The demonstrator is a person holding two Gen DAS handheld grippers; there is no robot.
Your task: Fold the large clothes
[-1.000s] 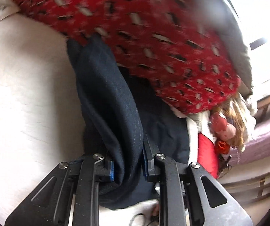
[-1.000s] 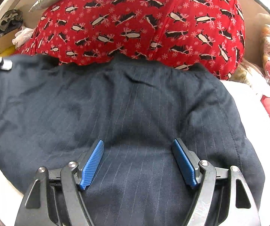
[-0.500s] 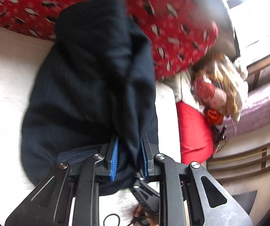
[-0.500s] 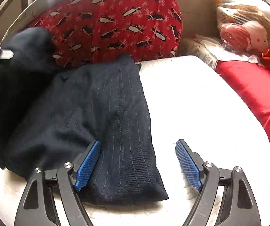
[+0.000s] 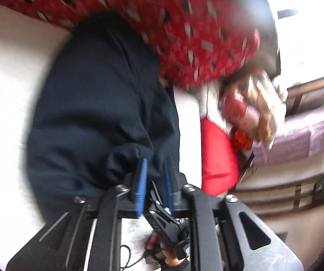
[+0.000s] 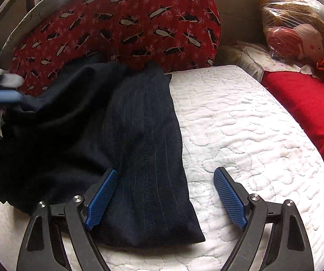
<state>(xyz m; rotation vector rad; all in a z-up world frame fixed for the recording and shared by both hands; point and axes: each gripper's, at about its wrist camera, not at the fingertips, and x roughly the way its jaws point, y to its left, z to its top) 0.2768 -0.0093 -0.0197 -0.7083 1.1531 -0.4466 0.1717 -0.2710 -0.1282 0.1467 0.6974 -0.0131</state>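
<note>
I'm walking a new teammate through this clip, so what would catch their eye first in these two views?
Probably the big red penguin-print cushion at the back, loud against the white quilted mattress. Next, the dark navy pinstriped garment spread over the mattress's left half, below the open right gripper. In the blurred left view, the left gripper pinches a bunch of that cloth.

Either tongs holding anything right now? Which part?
Left tongs pinch a bunched fold of the dark pinstriped trousers; which part cannot be told. Right tongs are open, holding nothing.
</note>
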